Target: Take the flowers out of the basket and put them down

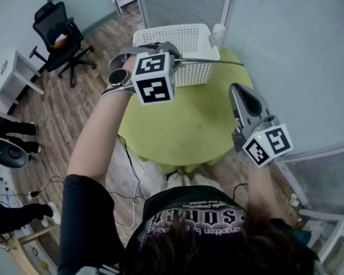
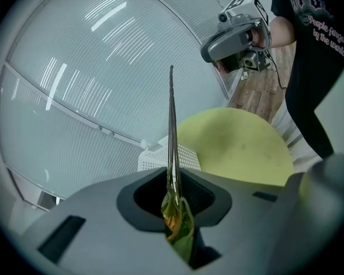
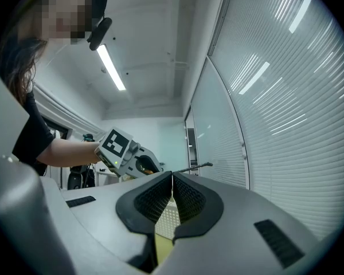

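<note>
The flower [image 2: 172, 130] is in the left gripper [image 2: 173, 198]. Its fingers [image 2: 146, 202] are closed on the leafy green and orange part, and the thin dark stem sticks straight out past them. From the head view, the stem [image 1: 212, 61] points to the right and crosses the near right corner of the basket [image 1: 183, 39]. The flower is up in the air and touches nothing but the fingers.

The basket is white, with small holes in its walls. It stands at the far edge of the round green bench [image 1: 183, 125], close to the striped wall [image 1: 298, 56].

The right gripper [image 1: 241, 90] is held over the right side of the bench, well apart from the flower. In its own view its fingers [image 3: 152, 202] are closed together with nothing between them. That view also shows the left gripper [image 3: 143, 164] to the left, with the stem [image 3: 195, 167] sticking out to the right.

The person has a watch [image 1: 119, 77] on the left wrist and wears a black shirt [image 1: 189, 211]. To the far left, a black chair [image 1: 60, 36] stands on the wood floor [image 1: 63, 107].
</note>
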A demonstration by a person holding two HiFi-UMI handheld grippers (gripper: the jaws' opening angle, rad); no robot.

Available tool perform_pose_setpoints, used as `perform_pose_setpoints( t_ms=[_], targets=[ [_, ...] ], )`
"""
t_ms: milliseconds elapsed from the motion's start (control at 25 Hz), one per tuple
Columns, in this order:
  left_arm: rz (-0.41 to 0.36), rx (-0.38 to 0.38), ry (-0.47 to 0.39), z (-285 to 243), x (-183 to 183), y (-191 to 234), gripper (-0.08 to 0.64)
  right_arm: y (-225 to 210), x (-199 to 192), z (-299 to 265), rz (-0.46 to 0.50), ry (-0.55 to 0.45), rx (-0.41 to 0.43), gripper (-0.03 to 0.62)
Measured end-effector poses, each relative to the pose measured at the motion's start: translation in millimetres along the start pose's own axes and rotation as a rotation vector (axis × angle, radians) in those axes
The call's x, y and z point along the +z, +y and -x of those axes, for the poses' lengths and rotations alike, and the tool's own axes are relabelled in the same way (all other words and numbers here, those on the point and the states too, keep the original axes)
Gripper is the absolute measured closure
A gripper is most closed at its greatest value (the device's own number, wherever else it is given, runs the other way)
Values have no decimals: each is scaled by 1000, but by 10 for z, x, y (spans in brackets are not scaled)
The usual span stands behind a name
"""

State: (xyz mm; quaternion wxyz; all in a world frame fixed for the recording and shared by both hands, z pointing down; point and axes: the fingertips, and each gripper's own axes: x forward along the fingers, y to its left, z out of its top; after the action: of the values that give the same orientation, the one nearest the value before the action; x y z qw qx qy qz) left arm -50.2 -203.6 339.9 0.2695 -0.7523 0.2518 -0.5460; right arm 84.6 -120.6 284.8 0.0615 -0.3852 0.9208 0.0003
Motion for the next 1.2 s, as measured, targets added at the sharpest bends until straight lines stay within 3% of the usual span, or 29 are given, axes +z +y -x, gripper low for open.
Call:
perform_pose_setpoints(
  t_ms=[880, 1200],
  targets=[
    [31, -17, 26, 63, 175, -384, 491, 15, 0, 336, -4, -2, 16, 563],
    [41, -63, 38, -34, 155, -650, 489, 33, -44, 389, -5, 5, 23, 563]
  ],
)
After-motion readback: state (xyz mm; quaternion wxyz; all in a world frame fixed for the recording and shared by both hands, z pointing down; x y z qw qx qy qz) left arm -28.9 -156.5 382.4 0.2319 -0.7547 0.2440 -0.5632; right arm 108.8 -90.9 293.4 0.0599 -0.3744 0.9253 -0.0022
